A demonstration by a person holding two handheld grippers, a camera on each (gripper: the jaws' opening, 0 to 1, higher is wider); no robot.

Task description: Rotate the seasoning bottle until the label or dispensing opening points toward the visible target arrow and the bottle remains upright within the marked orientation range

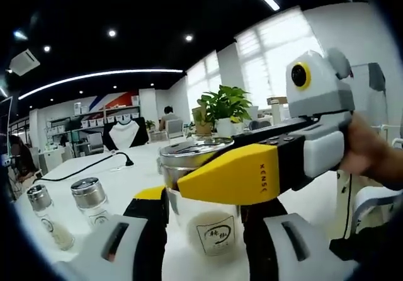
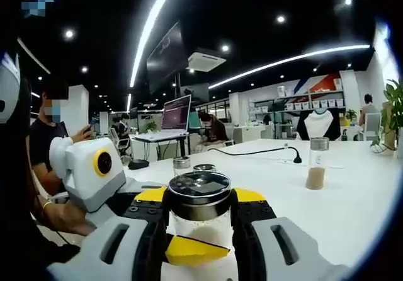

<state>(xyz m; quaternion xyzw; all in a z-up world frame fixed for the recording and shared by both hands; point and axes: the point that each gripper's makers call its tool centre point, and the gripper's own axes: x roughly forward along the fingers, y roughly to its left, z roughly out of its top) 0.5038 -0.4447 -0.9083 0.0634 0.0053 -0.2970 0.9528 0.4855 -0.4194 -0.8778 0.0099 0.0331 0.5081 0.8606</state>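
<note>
Glass seasoning bottle (image 2: pixel 199 208), steel lid, pale powder, upright between both claws

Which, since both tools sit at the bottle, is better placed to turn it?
Probably right: the right tool straddles the seasoning bottle just below its lid, centred; the left tool flanks the lower body.

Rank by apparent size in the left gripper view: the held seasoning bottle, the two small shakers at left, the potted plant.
1. Seasoning bottle, nearest the camera.
2. Potted plant, farther off.
3. The two shakers: too alike to rank.
</note>
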